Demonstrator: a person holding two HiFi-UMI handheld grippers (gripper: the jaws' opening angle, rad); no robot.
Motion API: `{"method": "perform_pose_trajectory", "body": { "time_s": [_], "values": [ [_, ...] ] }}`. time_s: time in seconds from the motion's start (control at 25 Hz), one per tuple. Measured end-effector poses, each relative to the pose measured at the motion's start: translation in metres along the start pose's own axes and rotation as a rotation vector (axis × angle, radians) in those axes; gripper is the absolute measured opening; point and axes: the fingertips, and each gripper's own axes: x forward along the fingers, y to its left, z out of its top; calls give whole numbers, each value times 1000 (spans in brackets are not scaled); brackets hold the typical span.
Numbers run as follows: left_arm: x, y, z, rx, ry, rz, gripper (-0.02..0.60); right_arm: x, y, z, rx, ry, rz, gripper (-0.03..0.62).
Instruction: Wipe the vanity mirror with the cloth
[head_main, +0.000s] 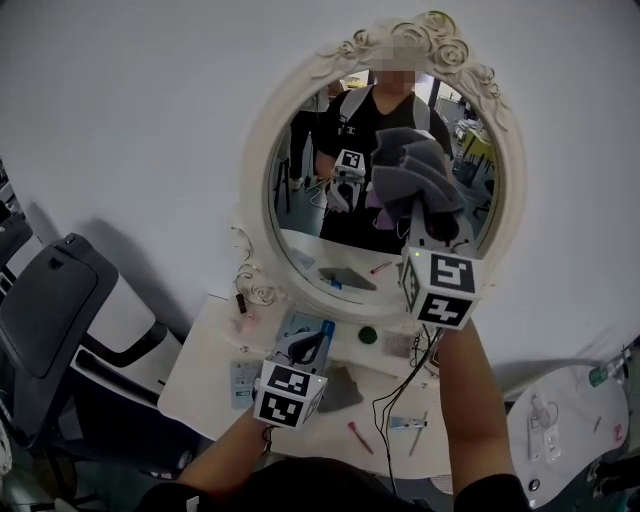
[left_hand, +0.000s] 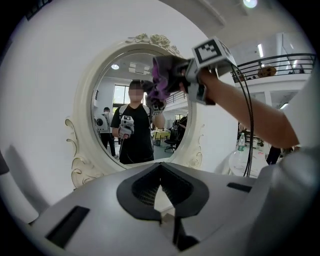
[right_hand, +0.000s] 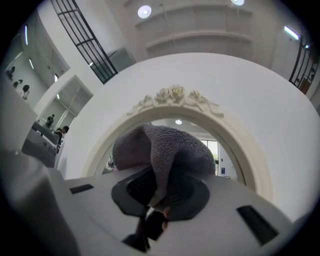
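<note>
My right gripper (head_main: 416, 222) had its jaws clamped on the grey cloth (head_main: 408, 168), which bunched out past the tips toward the upper right of the mirror (head_main: 256, 170); the glass lay straight ahead, touching or just off, I couldn't tell; the left gripper (head_main: 309, 350), jaws closed and empty, hung low, well away.

We hold our right tool (head_main: 418, 222) high, with the right forearm (head_main: 482, 400) stretched up and forward. Its jaws are closed on the cloth (right_hand: 165, 150). Our left tool (head_main: 310, 350) hangs low over the desk (head_main: 200, 370), near its front edge. Its jaws are together with nothing between them.
</note>
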Motion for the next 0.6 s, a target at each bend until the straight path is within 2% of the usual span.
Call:
{"method": "perform_pose_trajectory", "body": {
  "time_s": [0.12,0.36,0.44,0.6],
  "values": [
    [-1,3,3,3,-12,5,6,31,-11,60,30,-42,24,44],
    [-7,18,7,-12,-17,20,6,77,-26,144,50,-68,-3,44],
    [-7,22,5,-26,-11,15,6,83,-24,151,30,-62,-6,44],
    [-5,30,2,-37,1,19,6,94,-21,133,-50,-39,-26,44]
  ]
}}
